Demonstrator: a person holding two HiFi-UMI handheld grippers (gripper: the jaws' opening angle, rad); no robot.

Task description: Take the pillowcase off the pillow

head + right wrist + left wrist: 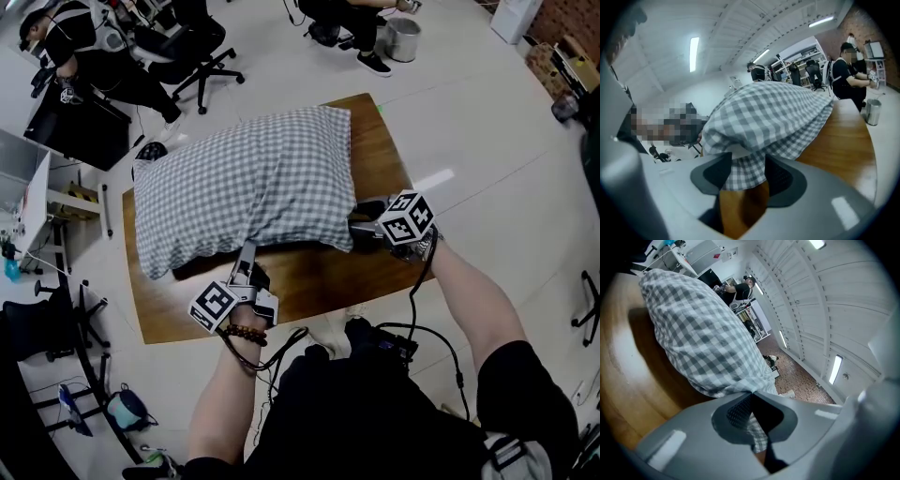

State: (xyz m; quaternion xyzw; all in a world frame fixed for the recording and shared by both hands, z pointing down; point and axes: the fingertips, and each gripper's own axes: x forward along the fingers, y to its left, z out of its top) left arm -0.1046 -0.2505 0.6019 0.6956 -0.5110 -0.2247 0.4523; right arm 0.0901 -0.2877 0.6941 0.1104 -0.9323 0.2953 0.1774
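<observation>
**A:** What have your jaws got?

**B:** My left gripper (752,397) is clamped tight on a pinch of the checked pillowcase (698,338), at its near hem. My right gripper (743,164) has its jaws partly apart. A flap of the same cloth hangs between them, but I judge the pads aren't pressing it.

**A:** And the pillow?

**B:** I can't see it. The case bulges full and lies across the wooden table (309,281), its near hem just short of the table's near edge.

**A:** What could go wrong?

**B:** If my right jaws close on only that thin flap, it may slip out when I pull. If either grip catches both layers, the mouth is pinched shut and the filling can't leave. Nothing pins the pillow either, so a hard tug could drag the whole bundle over the near edge.
</observation>
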